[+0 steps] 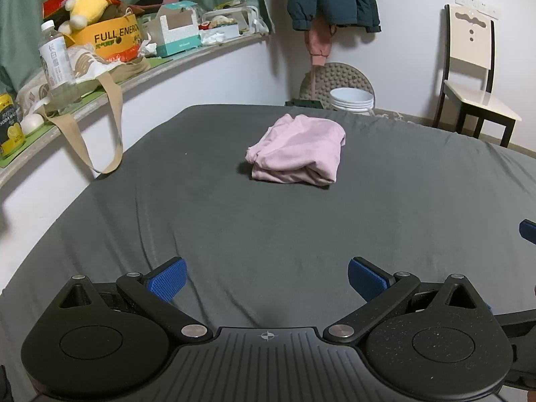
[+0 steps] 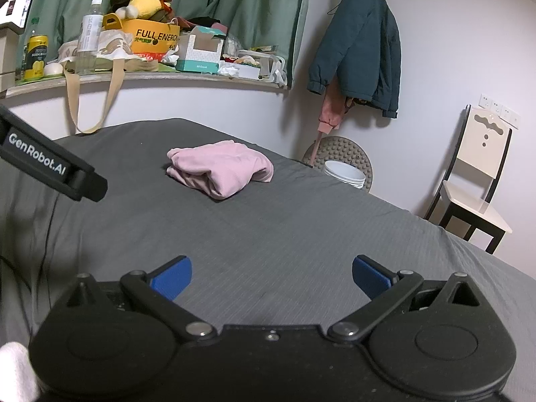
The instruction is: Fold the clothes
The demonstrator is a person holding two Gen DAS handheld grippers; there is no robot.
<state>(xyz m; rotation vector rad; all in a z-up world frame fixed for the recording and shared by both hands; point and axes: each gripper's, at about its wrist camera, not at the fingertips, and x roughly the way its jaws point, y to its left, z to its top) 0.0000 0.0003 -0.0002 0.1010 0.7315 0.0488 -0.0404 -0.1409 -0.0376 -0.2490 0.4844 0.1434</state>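
A pink garment (image 1: 298,150) lies folded into a compact bundle on the dark grey bed sheet (image 1: 234,227), towards the far side of the bed. In the right wrist view the same pink garment (image 2: 221,167) sits left of centre on the sheet (image 2: 284,234). My left gripper (image 1: 266,279) hovers over bare sheet well short of the bundle, open, nothing between its blue pads (image 1: 167,279). My right gripper (image 2: 271,278) is likewise open over bare sheet, apart from the garment. A blue fingertip of the right gripper (image 1: 528,231) shows at the left view's right edge.
A cluttered shelf (image 2: 150,78) runs along the wall behind the bed, with a water bottle (image 1: 55,60), a yellow box (image 1: 107,38) and a tote bag whose straps (image 1: 100,124) hang down. A chair (image 2: 475,181), a white bucket (image 2: 345,174) and a hanging jacket (image 2: 361,43) stand beyond the bed. The left gripper's body (image 2: 50,164) crosses the right view's left side.
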